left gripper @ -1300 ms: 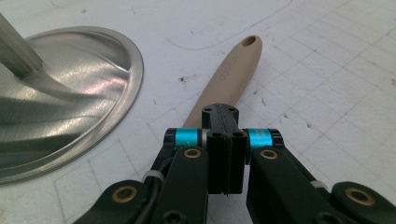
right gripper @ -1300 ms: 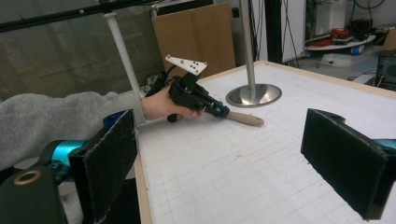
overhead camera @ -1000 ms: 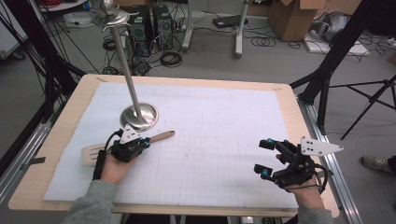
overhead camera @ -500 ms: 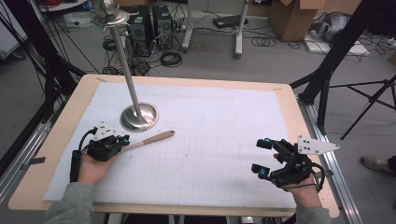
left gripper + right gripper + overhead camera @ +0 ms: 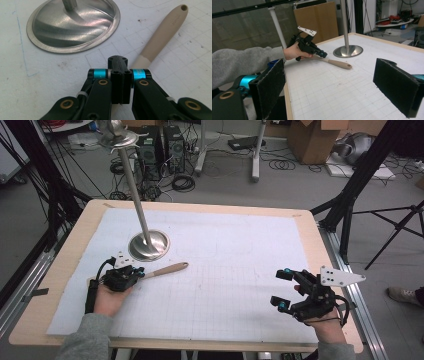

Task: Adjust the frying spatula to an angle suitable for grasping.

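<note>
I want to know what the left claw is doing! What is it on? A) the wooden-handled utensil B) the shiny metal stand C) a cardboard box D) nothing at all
A: the left gripper has its jaws shut over the near end of the wooden-handled utensil, whose handle lies on the white mat beside the metal stand's round base.

The high view looks forward and down from above the near edge of the pale wooden table (image 5: 75,227), taking in all of it. The left gripper view sits low and close, facing the round steel stand base (image 5: 72,23) at upper left. The right gripper view looks level across the table; it shares that steel base (image 5: 348,51) and the beige wooden-handled utensil (image 5: 337,63) with both others
</note>
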